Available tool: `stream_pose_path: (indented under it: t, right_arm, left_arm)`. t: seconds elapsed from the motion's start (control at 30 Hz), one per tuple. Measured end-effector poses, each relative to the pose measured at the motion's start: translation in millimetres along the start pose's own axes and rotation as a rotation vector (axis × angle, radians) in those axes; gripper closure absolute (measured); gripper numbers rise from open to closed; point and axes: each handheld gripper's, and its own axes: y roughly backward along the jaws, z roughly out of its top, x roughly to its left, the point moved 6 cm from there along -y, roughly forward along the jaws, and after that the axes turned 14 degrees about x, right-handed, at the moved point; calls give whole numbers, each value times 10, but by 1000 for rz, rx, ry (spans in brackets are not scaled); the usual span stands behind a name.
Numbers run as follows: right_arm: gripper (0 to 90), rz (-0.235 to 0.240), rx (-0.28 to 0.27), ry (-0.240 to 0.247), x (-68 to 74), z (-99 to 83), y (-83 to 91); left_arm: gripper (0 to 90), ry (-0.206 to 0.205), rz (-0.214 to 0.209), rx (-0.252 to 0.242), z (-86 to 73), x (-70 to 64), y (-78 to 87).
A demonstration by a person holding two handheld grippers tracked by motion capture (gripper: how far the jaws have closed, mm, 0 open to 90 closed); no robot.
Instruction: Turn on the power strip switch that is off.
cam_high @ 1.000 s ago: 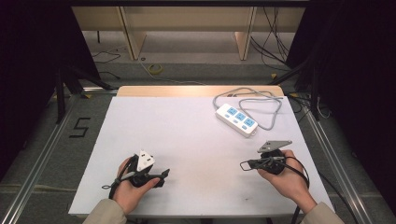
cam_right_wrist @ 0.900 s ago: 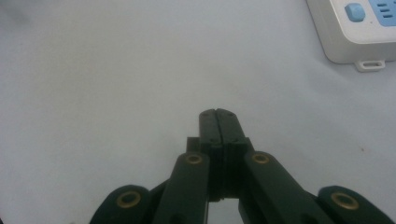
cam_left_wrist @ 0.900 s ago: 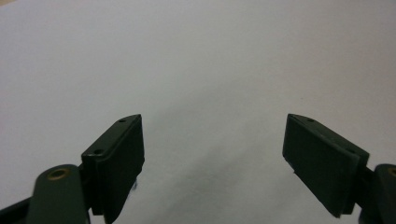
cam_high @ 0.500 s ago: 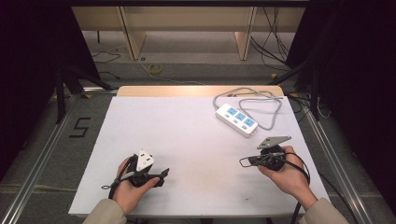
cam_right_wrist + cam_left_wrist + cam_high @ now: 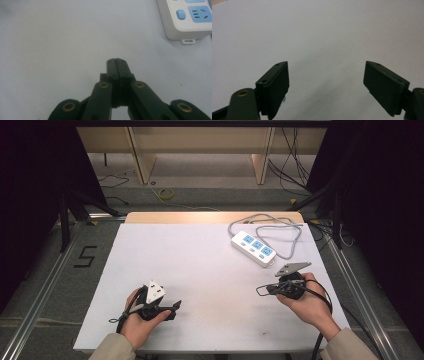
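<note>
A white-covered desk (image 5: 210, 270) is being viewed from above, with a person's two hands entering from the near edge, each holding a gripper. The left gripper (image 5: 172, 307) is being held low over the near left part of the desk by the left hand (image 5: 137, 322), its white three-cornered plate facing upward; in the left gripper view (image 5: 325, 82) its two black jaws are being kept spread wide apart, with nothing between them and bare white surface lying ahead. The right gripper (image 5: 260, 291) is being held by the right hand (image 5: 307, 305) over the near right part of the desk, a grey three-cornered plate sitting on top and a black cable looping around the wrist; in the right gripper view (image 5: 117, 61) its jaws are being pressed together, flat against each other, with nothing pinched. A white power strip (image 5: 253, 248) with blue sockets is lying flat on the far right part of the desk, set at an angle, just beyond the right gripper and well apart from the left one; its near end (image 5: 186, 18) is being seen at the upper right of the right gripper view, where one blue switch, a blue socket and a small mounting tab are showing. The strip is not being touched by either gripper. Its grey cord (image 5: 280, 227) is lying coiled in loose loops behind and beside it, toward the far right corner of the desk.
</note>
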Motion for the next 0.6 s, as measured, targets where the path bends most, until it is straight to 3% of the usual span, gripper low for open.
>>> stream_pose_path:
  t: [0.6]
  right_arm:
    - [900, -9, 17, -3, -68, 75, 17]
  left_arm:
    - [206, 0, 3, 1, -1, 2, -2]
